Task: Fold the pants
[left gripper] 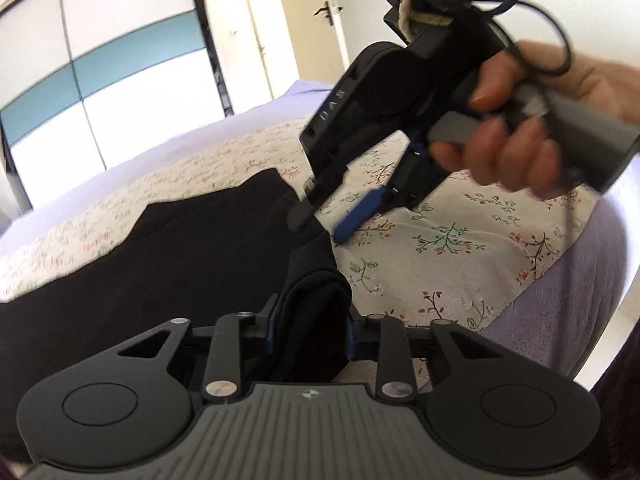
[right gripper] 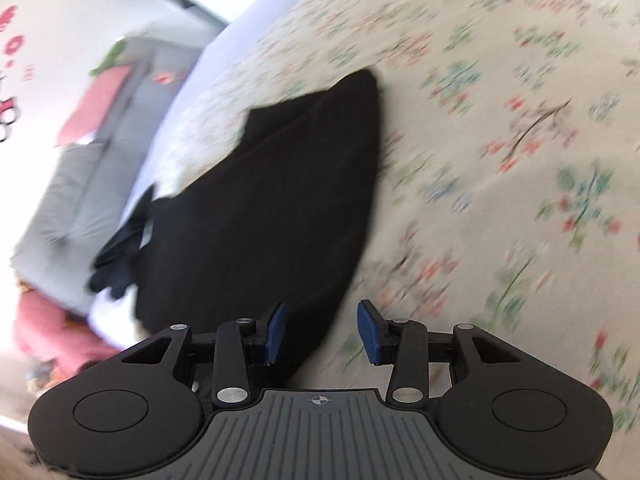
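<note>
Black pants [left gripper: 192, 248] lie spread on a floral bedspread [left gripper: 440, 240]. My left gripper [left gripper: 310, 332] has a bunched edge of the pants between its blue pads and holds it raised off the bed. My right gripper [left gripper: 324, 224] shows in the left wrist view, held by a hand, its fingers apart at the pants' right edge. In the right wrist view the right gripper [right gripper: 322, 332] is open, with the edge of the pants [right gripper: 272, 200] lying below and between its pads. The view is blurred by motion.
The bedspread [right gripper: 500, 140] covers a bed with a lilac sheet [left gripper: 560, 300] at its edge. A wardrobe [left gripper: 100, 80] and a door [left gripper: 308, 20] stand behind. A grey sofa [right gripper: 88, 160] with pink cushions is beside the bed.
</note>
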The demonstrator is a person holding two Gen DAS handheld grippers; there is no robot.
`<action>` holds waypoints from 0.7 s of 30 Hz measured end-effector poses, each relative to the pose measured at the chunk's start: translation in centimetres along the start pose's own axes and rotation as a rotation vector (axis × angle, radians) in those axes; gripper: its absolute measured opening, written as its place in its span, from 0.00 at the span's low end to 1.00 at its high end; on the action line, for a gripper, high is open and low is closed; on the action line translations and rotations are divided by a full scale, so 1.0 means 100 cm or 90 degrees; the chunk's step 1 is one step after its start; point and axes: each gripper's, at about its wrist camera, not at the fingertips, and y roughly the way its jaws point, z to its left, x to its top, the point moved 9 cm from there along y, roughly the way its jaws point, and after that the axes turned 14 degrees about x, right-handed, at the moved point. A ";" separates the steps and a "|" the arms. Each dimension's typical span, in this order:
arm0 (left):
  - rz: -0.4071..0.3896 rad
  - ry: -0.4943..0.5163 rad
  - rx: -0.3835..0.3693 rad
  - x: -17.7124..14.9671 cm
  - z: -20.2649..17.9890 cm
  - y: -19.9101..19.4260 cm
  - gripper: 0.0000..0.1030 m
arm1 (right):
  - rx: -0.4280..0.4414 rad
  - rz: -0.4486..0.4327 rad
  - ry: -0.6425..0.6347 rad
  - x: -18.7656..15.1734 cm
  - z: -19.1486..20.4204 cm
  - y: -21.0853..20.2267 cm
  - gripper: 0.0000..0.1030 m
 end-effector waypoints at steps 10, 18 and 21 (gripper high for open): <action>0.073 -0.058 -0.022 -0.005 0.008 0.001 0.67 | -0.053 -0.166 -0.017 0.064 -0.019 0.019 0.35; 0.072 -0.098 -0.039 0.005 0.031 -0.010 0.59 | -0.081 -0.221 0.012 0.094 -0.019 0.026 0.10; 0.073 -0.161 -0.058 0.016 0.056 -0.014 0.58 | -0.054 -0.239 0.029 0.100 -0.006 0.018 0.06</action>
